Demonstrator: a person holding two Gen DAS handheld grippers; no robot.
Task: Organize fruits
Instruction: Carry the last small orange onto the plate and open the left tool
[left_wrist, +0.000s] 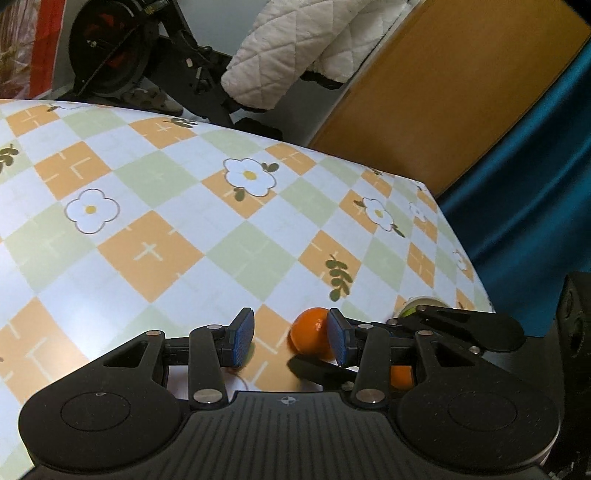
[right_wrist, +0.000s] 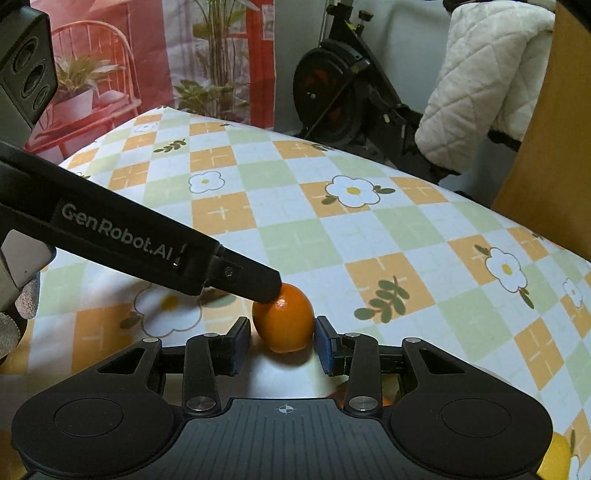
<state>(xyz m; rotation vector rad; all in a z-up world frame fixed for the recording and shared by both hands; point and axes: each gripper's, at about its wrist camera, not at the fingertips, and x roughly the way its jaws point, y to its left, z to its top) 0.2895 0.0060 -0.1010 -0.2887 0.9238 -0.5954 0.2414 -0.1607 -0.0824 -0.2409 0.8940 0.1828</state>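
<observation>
Orange fruit (right_wrist: 283, 318) sits on the surface (right_wrist: 295, 221) between the two blue pads of the right claw (right_wrist: 282, 341); the pad at 3 o'clock touches its skin and the pad at 9 o'clock sits right against it, so this claw is narrowed onto the fruit. It rests low on a pale patch of the checked, flowered cloth, at about 6 o'clock of the cloth seen from the right wrist.

Across it comes the left claw (left_wrist: 291, 339) — in the right wrist view its black finger (right_wrist: 255, 282) reaches in from 9 o'clock and its tip meets the top of the orange at about 11 o'clock, crowding the grip. From the left wrist, the same orange (left_wrist: 312, 334) lies just inside the 3 o'clock pad, touching it, while the 9 o'clock pad stands well apart from it; these jaws are partly spread and hold nothing.

Another orange piece (left_wrist: 400, 376) shows behind the left claw's linkage at 4 o'clock, mostly hidden. A greenish round thing (left_wrist: 417, 304) peeks out near the surface's edge at 3 o'clock — too covered to identify. A yellow thing (right_wrist: 561, 458) sits at 5 o'clock in the right wrist view.

Beyond the surface at 12 o'clock stand an exercise bike (right_wrist: 343, 96), a quilted white garment (right_wrist: 480, 85) draped over it, and a tan board (right_wrist: 550, 140).
</observation>
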